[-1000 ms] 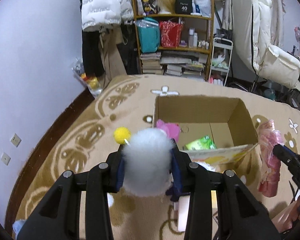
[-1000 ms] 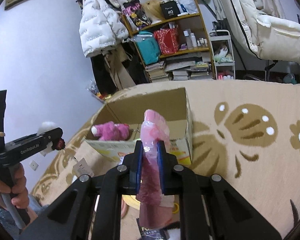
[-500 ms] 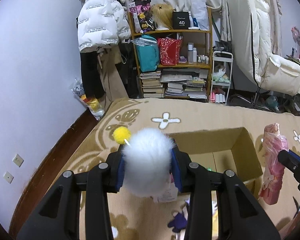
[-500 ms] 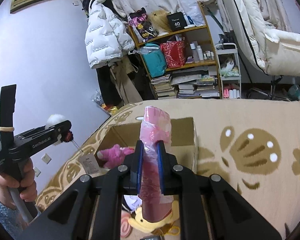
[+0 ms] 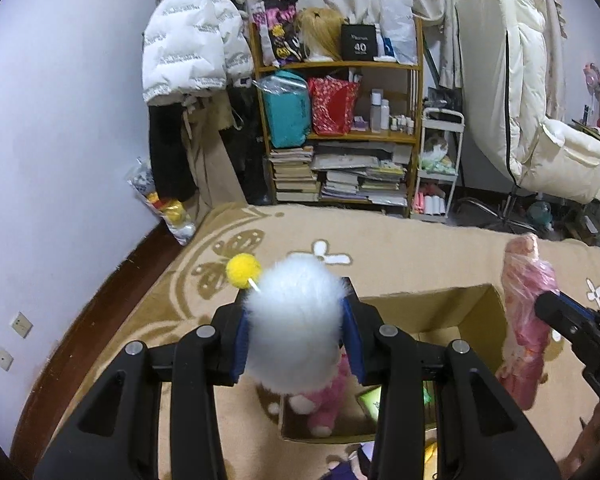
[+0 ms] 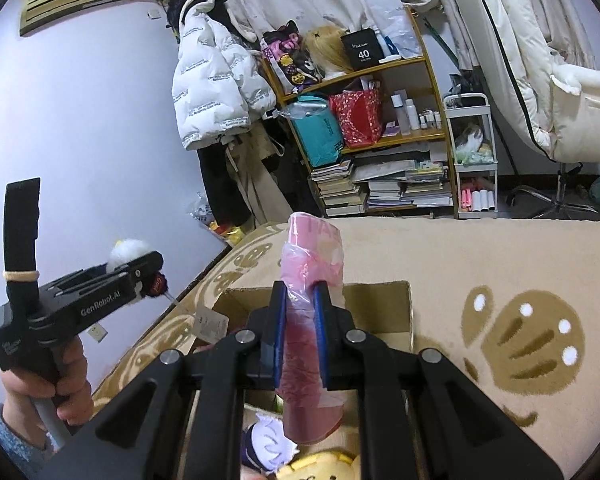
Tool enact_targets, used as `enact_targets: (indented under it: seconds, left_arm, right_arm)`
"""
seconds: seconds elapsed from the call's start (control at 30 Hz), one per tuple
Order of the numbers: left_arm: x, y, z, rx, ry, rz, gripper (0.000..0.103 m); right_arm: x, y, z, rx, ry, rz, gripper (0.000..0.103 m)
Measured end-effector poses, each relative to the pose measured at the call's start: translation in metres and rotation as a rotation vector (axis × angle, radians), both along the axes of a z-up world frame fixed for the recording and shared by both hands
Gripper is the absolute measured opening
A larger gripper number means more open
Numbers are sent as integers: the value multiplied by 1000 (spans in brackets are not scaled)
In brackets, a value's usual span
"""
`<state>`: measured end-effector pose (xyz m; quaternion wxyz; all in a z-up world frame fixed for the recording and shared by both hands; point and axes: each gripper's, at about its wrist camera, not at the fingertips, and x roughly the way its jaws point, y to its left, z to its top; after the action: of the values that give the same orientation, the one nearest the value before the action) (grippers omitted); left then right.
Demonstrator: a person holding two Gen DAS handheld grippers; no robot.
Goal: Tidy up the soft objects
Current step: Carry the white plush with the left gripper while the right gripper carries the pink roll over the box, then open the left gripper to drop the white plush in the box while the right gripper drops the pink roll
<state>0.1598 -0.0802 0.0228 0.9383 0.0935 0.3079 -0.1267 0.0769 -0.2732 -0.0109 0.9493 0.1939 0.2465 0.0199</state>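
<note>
- Left tool (image 5: 296,340): pinching white fluffy toy (image 5: 296,332), raised above the box.
- Right tool (image 6: 300,336): pinching pink wrapped bundle (image 6: 312,320).
- Cardboard box (image 5: 480,312): pink plush (image 5: 328,404) already inside; both held items left.

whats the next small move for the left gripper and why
Probably lower the left gripper toward the cardboard box and release. It is shut on the white fluffy toy, which hangs above the box's open left end, over the pink plush inside.
</note>
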Motion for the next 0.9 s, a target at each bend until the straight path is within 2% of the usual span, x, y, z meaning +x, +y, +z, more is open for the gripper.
enact_targets:
  seconds: [0.2,0.37,0.47,0.57,0.6,0.63,0.73,0.8,0.9]
  left_arm:
    - [7,-15,-27,49,48,-35,39]
    - [14,-21,-45,45,124,-58,39]
    - [17,-23,-58,39,186,-68,42]
    - [15,-24,-65,57,197,-66,43]
    - [14,-25,-67,72,194,-63,51]
    - [13,-25,-67,78,190,-59,54]
    - [9,-22,-65,86,173,-47,58]
    - [8,-20,-64,84,182,-44,68]
    - [3,-15,-59,85,167,-30,75]
  right_arm:
    - [18,4,-10,-80,27,27,14]
    - [26,4,-21,-98,54,37,14]
    - [28,1,-27,-69,74,32,14]
    - [29,-1,-32,-50,96,21,14]
    - [29,-2,-35,-39,106,20,14]
    - [29,-3,-38,-26,116,19,14]
    - [27,-5,-44,-7,137,19,14]
    - [24,-5,-46,-7,148,16,15]
    - [20,-5,-48,-2,160,17,18]
